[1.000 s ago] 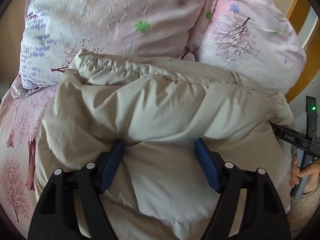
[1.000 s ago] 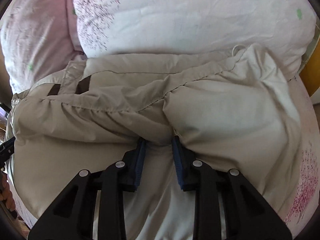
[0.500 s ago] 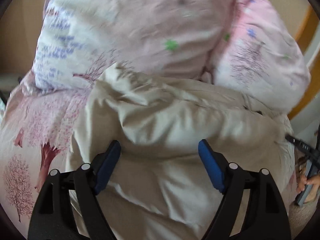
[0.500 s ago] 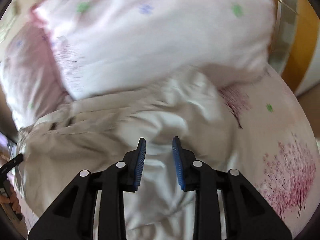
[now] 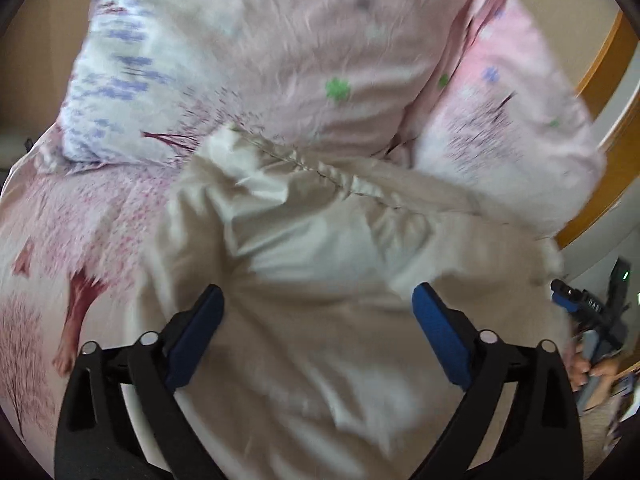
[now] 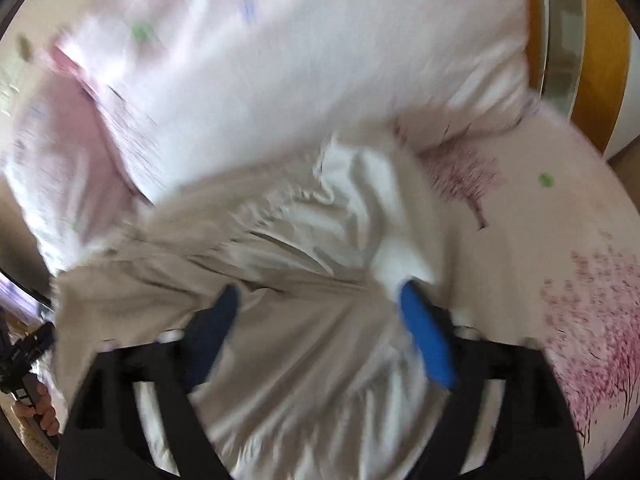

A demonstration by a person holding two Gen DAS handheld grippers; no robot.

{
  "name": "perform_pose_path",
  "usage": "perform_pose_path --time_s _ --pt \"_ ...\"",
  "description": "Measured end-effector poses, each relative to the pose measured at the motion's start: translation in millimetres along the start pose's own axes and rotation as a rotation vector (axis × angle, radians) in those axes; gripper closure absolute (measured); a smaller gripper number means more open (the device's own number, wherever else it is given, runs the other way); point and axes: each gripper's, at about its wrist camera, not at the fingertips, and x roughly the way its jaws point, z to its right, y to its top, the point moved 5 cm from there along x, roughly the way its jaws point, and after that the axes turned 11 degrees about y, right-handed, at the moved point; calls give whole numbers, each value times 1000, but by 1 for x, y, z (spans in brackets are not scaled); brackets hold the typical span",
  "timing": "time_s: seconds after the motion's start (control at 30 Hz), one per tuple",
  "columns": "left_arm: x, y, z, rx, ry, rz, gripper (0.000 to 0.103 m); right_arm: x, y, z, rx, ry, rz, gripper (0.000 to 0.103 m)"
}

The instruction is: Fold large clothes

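Note:
A puffy beige padded jacket (image 5: 320,240) lies folded on the bed, its far edge against the pillows. My left gripper (image 5: 316,292) hovers over its near part, jaws opening and spread wide; the blue pads (image 5: 200,332) stand clear of the cloth below. In the blurred right wrist view the same jacket (image 6: 280,248) fills the middle. My right gripper (image 6: 319,290) is over its right end, jaws opening wide. A white fold bulges by the right pad (image 6: 424,336), which does not pinch it.
Two pink flowered pillows (image 5: 280,40) (image 5: 512,120) sit behind the jacket, and a pink tree-print sheet (image 5: 60,240) (image 6: 560,220) lies on either side. A wooden headboard (image 6: 600,80) runs at the far right. A hand (image 5: 592,372) holds the other tool at the right edge.
Both grippers let go of the jacket: the right jaws went from pinching a fold to wide apart, and the left spread further. Both drew back, the right swinging toward the jacket's right end.

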Motion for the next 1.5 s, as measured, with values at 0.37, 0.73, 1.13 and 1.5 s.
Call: perform_pose_path --time_s 0.37,0.73,1.13,1.5 --pt "-89 -72 -96 -301 -81 120 2 -61 -53 72 487 233 141 7" --pt "-52 -116 -85 -512 -242 33 2 -33 -80 90 703 349 63 7" --pt "-4 -101 -81 -644 -239 -1 30 -4 -78 88 701 346 83 33" --pt "-14 -90 -92 -655 -349 42 78 -25 -65 59 543 381 167 75"
